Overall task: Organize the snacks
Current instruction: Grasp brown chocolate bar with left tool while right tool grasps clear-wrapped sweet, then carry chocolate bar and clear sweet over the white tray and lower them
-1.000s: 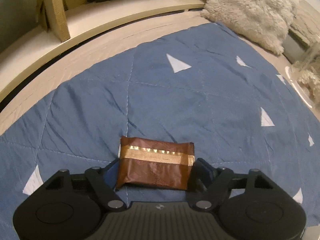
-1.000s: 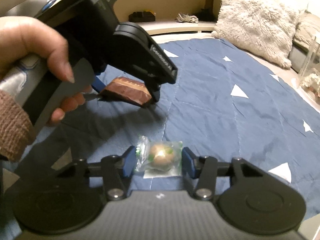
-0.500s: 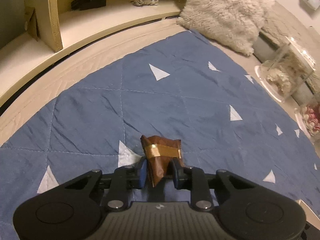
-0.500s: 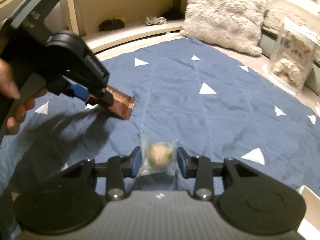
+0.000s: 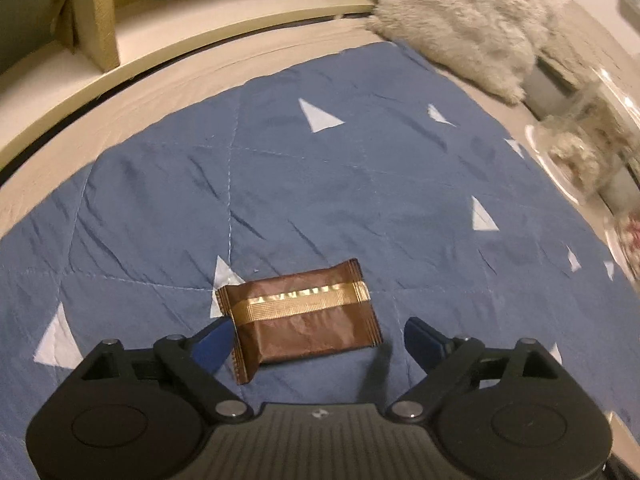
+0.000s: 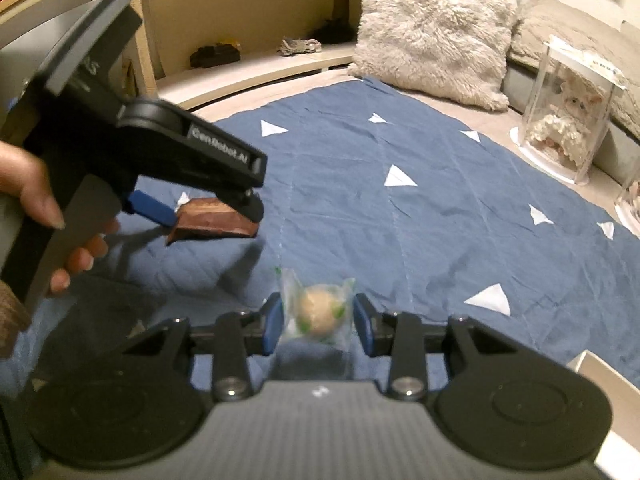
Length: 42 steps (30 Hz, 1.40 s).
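Left wrist view: the left gripper (image 5: 318, 340) has its blue fingers (image 5: 210, 342) spread wide, the brown snack packet with a gold band (image 5: 304, 318) lying between them on the blue quilted blanket (image 5: 320, 200); its near-left corner lies against the left finger, while the right finger stands clear of it. Whether the packet is lifted off the blanket cannot be told from this view. Right wrist view, from left to right: a hand (image 6: 44, 220) grips the left gripper (image 6: 208, 210), with the brown packet (image 6: 214, 222) at its tips above the blanket (image 6: 440, 220). Low in the centre, the right gripper (image 6: 318, 322) pinches a clear-wrapped round candy (image 6: 318, 314) between its blue fingers (image 6: 272, 322). Farther right lie a fluffy cushion (image 6: 436, 28) and a clear display case (image 6: 568, 104).
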### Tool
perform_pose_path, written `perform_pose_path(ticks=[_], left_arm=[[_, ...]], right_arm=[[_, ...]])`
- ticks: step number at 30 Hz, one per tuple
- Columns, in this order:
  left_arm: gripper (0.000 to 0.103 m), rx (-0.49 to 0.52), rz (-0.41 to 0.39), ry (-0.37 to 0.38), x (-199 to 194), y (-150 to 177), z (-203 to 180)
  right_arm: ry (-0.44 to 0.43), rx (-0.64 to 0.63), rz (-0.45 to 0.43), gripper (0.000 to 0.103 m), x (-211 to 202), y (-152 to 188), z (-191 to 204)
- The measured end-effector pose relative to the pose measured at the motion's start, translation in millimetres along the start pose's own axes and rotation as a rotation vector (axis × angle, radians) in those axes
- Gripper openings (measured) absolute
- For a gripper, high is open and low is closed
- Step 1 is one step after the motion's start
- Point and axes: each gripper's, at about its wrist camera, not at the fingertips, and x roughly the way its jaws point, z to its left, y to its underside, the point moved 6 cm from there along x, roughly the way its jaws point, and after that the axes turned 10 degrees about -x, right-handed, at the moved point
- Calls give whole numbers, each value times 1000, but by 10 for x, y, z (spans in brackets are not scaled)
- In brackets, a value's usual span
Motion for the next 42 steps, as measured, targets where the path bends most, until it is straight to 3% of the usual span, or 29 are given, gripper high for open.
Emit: perform_pose_path(ticks=[5, 12, 15, 22, 29, 36, 42], left_arm=[[95, -68, -34, -59, 100, -3, -15], [98, -12, -65, -115, 209, 28, -56], [84, -3, -73, -129, 199, -2, -29], [61, -4, -71, -85, 94, -78, 75], [59, 51, -55, -21, -129, -51, 38], [59, 201, -88, 54, -560, 87, -194], [59, 297, -114, 126, -928, 255, -369]], right_arm=[[-3, 24, 10, 43, 96, 59, -123], [5, 39, 22, 43, 152, 138, -243], [5, 62, 20, 43, 148, 149, -292], [26, 74, 10, 43, 116, 112, -324], [52, 81, -1, 43, -8, 50, -250], [103, 96, -10, 43, -211, -13, -235], [164, 217, -6, 43, -504, -1, -395]])
